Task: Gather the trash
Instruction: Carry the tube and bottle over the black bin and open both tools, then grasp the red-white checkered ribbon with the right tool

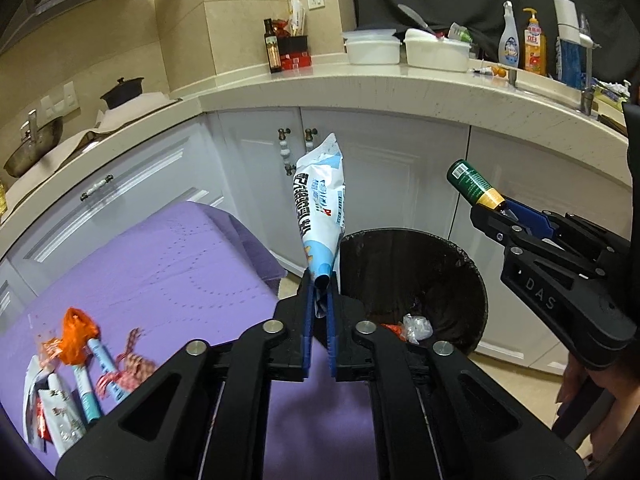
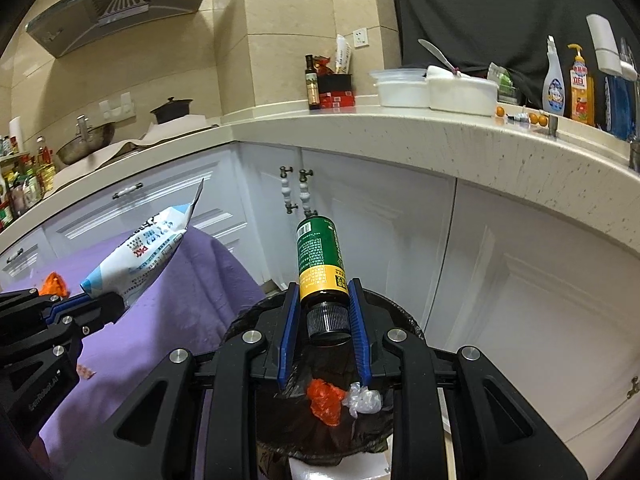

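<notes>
Both of your grippers are loaded. Your left gripper [image 1: 319,292] has its blue pads pinched almost together on the crumpled bottom end of a white-and-blue snack bag [image 1: 320,208], which stands up toward twelve o'clock beside the rim of the black-lined trash bin [image 1: 472,280]. Your right gripper [image 2: 325,312] is only narrowly parted, its pads clamped on the neck of a green-and-yellow bottle [image 2: 320,256], black cap toward you, base pointing at twelve o'clock, above the bin. Inside the bin lie a red wrapper [image 2: 326,400] and clear crumpled plastic [image 2: 364,398]. More litter [image 1: 80,360] sits at eight o'clock on the purple cloth [image 1: 160,264].
</notes>
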`<state>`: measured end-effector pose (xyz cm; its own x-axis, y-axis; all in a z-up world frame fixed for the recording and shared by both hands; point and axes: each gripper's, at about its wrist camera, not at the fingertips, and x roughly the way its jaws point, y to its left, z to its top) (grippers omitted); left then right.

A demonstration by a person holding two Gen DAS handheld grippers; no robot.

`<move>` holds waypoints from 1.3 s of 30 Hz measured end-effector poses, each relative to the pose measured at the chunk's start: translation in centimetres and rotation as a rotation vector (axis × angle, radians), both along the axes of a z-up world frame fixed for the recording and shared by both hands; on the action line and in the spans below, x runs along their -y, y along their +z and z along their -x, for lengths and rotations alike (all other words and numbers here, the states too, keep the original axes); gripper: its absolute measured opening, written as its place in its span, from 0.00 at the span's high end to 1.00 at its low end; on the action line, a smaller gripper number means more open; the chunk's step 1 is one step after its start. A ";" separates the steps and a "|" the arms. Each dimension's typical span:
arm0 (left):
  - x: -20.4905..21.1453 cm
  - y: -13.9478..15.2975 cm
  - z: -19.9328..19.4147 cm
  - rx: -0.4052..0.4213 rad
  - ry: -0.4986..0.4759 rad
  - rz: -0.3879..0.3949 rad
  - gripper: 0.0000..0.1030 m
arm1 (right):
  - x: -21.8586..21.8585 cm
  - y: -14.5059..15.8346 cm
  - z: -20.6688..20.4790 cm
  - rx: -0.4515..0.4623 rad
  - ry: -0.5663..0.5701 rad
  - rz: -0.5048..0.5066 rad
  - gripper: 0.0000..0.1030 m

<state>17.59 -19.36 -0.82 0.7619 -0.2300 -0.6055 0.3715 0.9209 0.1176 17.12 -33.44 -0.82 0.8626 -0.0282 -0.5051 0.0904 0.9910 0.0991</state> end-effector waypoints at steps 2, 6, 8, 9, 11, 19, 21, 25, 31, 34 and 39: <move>0.4 -0.3 -0.7 -0.001 0.015 -0.009 0.74 | 0.3 -0.6 -0.6 -0.003 -0.024 0.005 0.59; 0.5 -0.4 -1.2 -0.003 0.022 -0.012 0.62 | 0.7 -1.2 -1.0 -0.018 -0.044 -0.006 0.57; 0.3 -0.4 -1.2 -0.003 0.028 -0.011 0.55 | 0.7 -1.2 -0.8 -0.018 -0.044 -0.004 0.57; 0.1 -0.3 -1.1 0.000 0.032 -0.007 0.53 | 0.6 -1.1 -0.6 -0.018 -0.042 -0.004 0.57; -0.4 -0.1 -1.0 -0.001 0.039 0.002 0.52 | 0.5 -0.9 -0.5 -0.018 -0.039 -0.004 0.57; -3.0 1.2 0.2 0.019 0.080 0.026 0.51 | -1.0 0.4 0.9 -0.002 -0.015 -0.012 0.56; -3.8 1.5 0.9 0.027 0.093 0.031 0.50 | -1.6 0.8 1.2 0.004 -0.003 -0.015 0.55; -6.4 2.4 2.3 0.042 0.143 0.052 0.42 | -3.5 1.9 2.0 0.018 0.037 -0.023 0.52; -11.7 3.1 4.9 0.058 0.244 0.066 0.42 | -7.8 3.4 3.5 0.048 0.128 -0.044 0.50; -15.6 3.2 6.5 0.053 0.318 0.083 0.42 | -10.4 3.9 3.9 0.056 0.185 -0.050 0.48; -21.2 2.7 8.9 0.051 0.429 0.082 0.41 | -14.8 3.9 4.0 0.042 0.276 -0.042 0.47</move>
